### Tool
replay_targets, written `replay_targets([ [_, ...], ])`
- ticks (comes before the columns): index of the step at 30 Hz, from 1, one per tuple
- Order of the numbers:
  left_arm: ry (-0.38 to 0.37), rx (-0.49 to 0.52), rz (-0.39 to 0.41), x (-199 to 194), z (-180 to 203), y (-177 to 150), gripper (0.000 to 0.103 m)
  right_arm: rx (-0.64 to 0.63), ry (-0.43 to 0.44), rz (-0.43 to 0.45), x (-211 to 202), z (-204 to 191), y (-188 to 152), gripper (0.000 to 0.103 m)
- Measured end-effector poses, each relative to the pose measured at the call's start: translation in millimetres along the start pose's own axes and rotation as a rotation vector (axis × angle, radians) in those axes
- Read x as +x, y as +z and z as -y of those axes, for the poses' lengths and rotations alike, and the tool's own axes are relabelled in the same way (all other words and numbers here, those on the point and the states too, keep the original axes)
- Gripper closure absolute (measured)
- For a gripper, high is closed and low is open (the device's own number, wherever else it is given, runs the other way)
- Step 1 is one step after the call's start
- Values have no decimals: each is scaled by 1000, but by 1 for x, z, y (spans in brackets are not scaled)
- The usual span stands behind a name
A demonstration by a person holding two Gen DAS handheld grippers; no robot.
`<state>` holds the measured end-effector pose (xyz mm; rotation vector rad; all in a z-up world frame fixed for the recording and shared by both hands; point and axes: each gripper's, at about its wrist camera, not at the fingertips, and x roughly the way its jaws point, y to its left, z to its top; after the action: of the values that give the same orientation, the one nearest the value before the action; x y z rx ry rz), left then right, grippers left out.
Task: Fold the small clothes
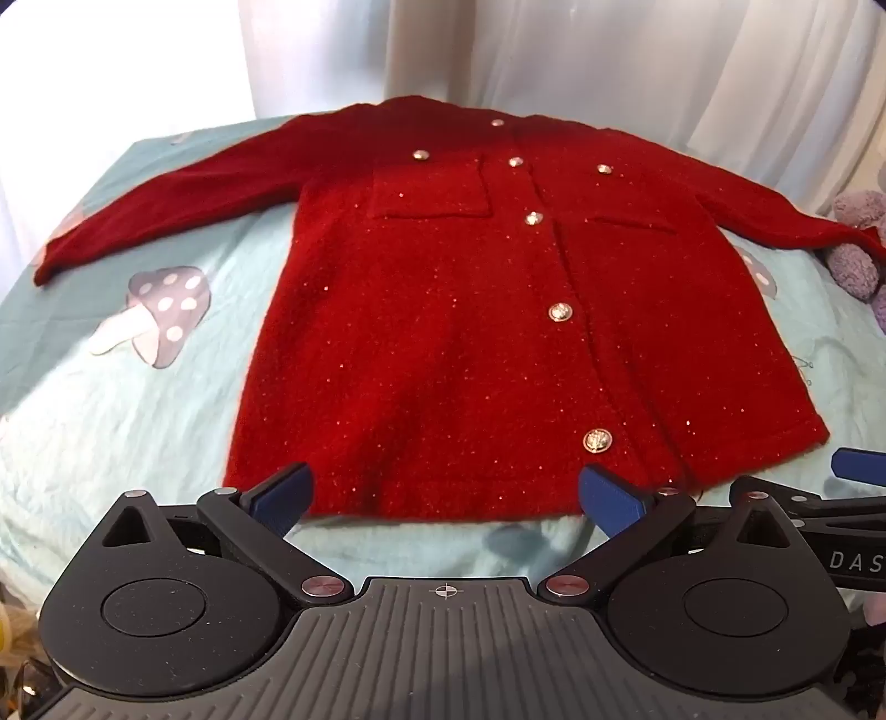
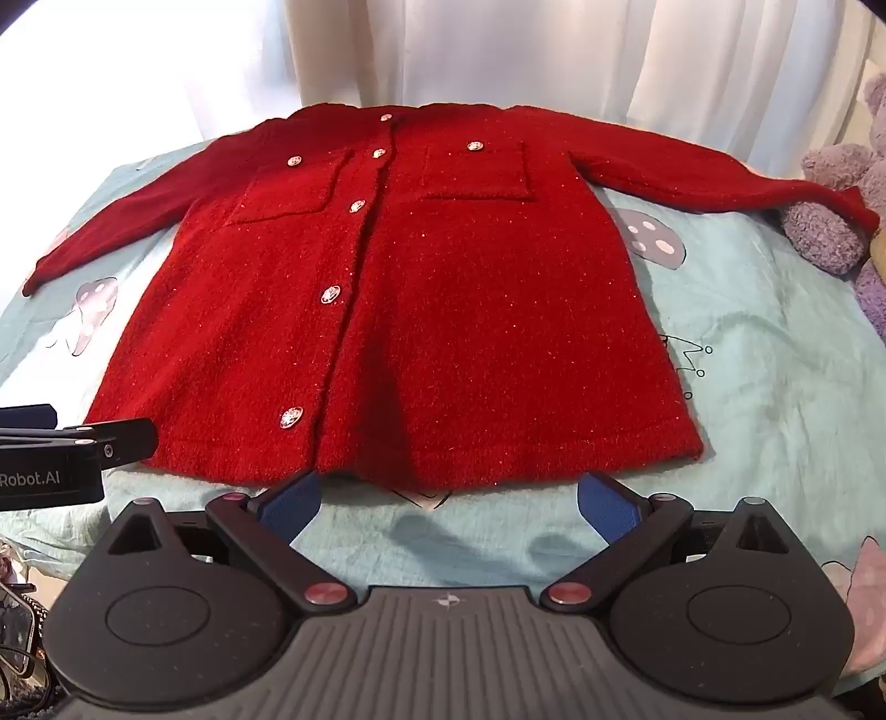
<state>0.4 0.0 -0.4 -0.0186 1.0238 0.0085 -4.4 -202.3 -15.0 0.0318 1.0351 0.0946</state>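
Observation:
A small red knitted cardigan with round silver buttons and two chest pockets lies flat, front up, both sleeves spread out, on a pale green sheet. My left gripper hangs open over the left half of the hem, its blue pads wide apart and holding nothing. My right gripper is open too, just short of the right half of the hem, with only sheet between its pads. The right gripper also shows at the right edge of the left wrist view.
The sheet carries mushroom prints. A purple plush toy sits at the right edge, touching the right sleeve's cuff. White curtains hang behind. The left gripper's body shows at the left of the right wrist view.

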Motion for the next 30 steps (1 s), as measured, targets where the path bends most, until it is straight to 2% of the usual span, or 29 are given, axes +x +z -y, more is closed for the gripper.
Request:
replay_targets([
  [9, 13, -1, -7, 4, 11, 4, 0, 4, -3, -5, 3, 0, 5, 4],
  [30, -4, -10, -24, 9, 2, 3, 0, -7, 2, -5, 5, 0, 9, 4],
])
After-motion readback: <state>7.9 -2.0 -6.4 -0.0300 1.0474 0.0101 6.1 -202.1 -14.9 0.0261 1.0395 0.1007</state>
